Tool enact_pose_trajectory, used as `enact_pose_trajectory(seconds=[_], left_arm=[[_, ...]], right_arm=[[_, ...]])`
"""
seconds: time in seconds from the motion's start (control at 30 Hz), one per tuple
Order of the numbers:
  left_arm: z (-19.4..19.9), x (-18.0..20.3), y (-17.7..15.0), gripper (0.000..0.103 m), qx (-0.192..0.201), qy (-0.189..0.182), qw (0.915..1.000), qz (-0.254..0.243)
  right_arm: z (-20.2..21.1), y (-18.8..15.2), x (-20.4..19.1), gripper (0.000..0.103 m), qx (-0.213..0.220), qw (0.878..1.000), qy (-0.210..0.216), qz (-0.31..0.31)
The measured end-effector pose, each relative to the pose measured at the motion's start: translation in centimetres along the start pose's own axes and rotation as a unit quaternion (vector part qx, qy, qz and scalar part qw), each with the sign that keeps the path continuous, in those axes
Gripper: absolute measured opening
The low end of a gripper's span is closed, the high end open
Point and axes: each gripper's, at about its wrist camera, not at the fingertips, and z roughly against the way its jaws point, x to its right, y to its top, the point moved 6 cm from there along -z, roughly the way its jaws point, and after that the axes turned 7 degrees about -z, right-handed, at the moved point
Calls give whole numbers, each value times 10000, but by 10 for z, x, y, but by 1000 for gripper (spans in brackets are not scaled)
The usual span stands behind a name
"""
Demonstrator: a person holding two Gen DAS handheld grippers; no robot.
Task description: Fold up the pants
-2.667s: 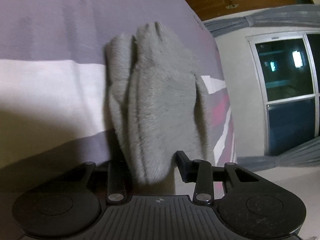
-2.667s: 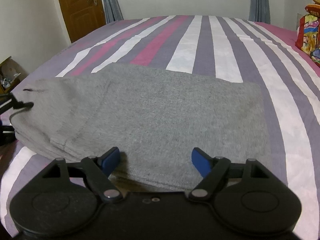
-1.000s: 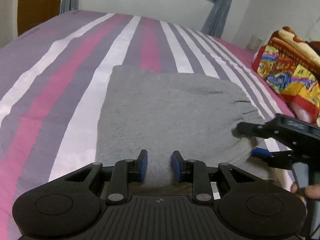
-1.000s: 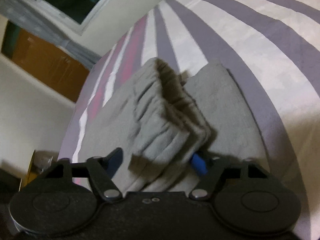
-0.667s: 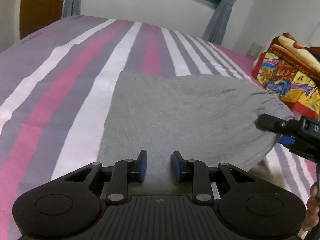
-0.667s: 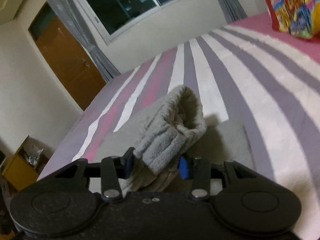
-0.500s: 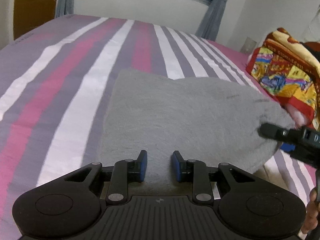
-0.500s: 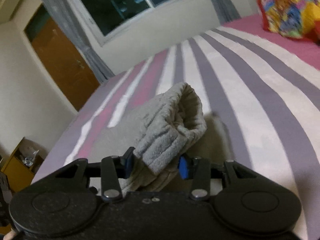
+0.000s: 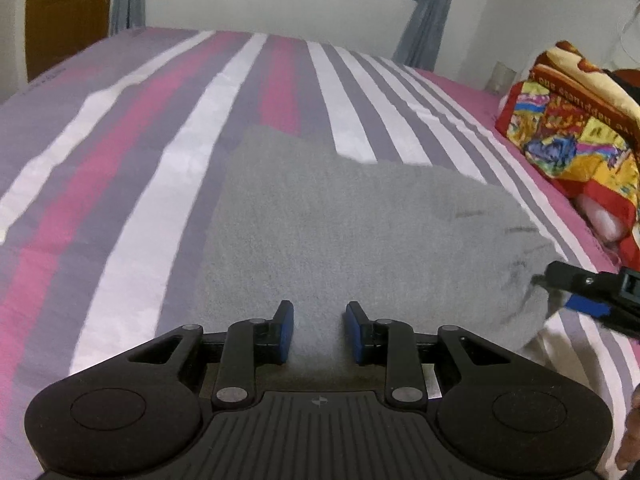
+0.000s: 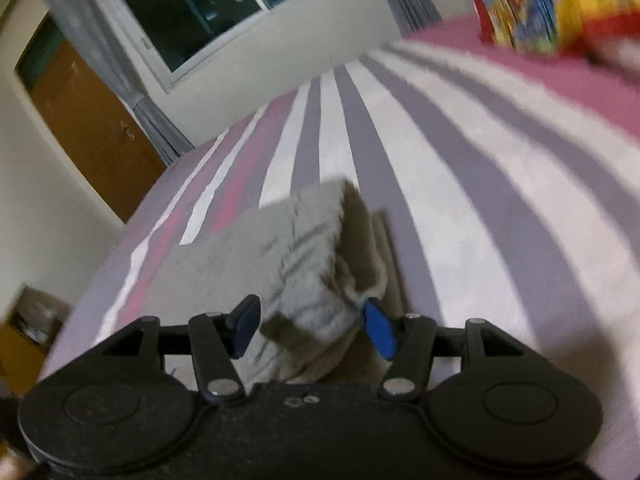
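Grey folded pants (image 9: 360, 232) lie across the striped bed (image 9: 120, 160). My left gripper (image 9: 320, 332) is at their near edge, and the cloth fills the narrow gap between its blue pads, so it is shut on them. My right gripper (image 9: 560, 290) is at the pants' raised right corner. In the right wrist view the bunched end of the pants (image 10: 304, 256) lies between the right gripper's (image 10: 310, 326) jaws, which are opening. The left pad stands clear of the cloth and the right pad is at its edge.
A colourful folded blanket (image 9: 580, 128) lies at the bed's right side. A brown door (image 10: 92, 136), a dark window (image 10: 200, 12) and grey curtains stand beyond the bed. An open box (image 10: 28, 328) sits on the floor at the left. A hand (image 9: 632, 440) shows at the right edge.
The right gripper lifted the bunched end of the pants, narrowed on it, then widened so its left pad came off the cloth. The left gripper stayed put.
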Motion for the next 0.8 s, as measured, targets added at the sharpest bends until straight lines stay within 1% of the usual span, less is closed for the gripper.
enact_pose_trajectory(seconds=[0.03, 0.07, 0.1, 0.13, 0.17, 0.2, 0.23, 0.3, 0.4, 0.43, 0.5, 0.53, 0.6, 0.7, 0.8], left_arm=[[2, -1, 3, 29, 43, 12, 10000, 7], [2, -2, 6, 29, 53, 17, 10000, 16], [1, -3, 8, 30, 35, 22, 10000, 19], [-1, -3, 7, 35, -21, 23, 10000, 7], [-5, -3, 6, 39, -93, 20, 10000, -11], [-11, -2, 3, 45, -211, 6, 9998, -38], [-15, 0, 0, 47, -270, -20, 9996, -71], [-16, 6, -4, 50, -261, 21, 9995, -183], [-16, 12, -8, 51, -244, 28, 9994, -223], [-16, 12, -9, 51, -236, 33, 9995, -218], [-16, 12, -10, 51, -227, 2, 9995, -210], [-16, 12, -11, 51, -226, -54, 9995, -218], [-15, 13, -14, 51, -226, -156, 9994, -217], [-17, 12, -16, 51, -205, -188, 9995, -166], [-16, 11, -11, 51, -248, -178, 9994, -157]], right_arm=[[5, 5, -4, 58, 160, 9997, -85, 164], [7, 12, -7, 60, 291, 9991, -171, 242], [12, 17, -7, 65, 439, 9982, -301, 273], [12, 23, -7, 65, 525, 9976, -341, 285], [12, 25, -13, 64, 509, 9978, -230, 364], [9, 25, -20, 60, 438, 9976, -160, 503], [6, 22, -28, 58, 385, 9967, -130, 700], [2, 15, -38, 53, 296, 9949, -59, 967], [-12, 1, -44, 47, 55, 9922, -52, 1246], [-17, -4, -45, 47, -20, 9897, -131, 1426], [-29, -21, -32, 44, -278, 9799, -553, 1895], [-34, -29, -24, 44, -414, 9761, -666, 2029], [-36, -38, -14, 44, -381, 9710, -730, 2244], [-36, -39, -14, 44, -393, 9688, -746, 2330], [-33, -37, -17, 45, -405, 9716, -699, 2222]])
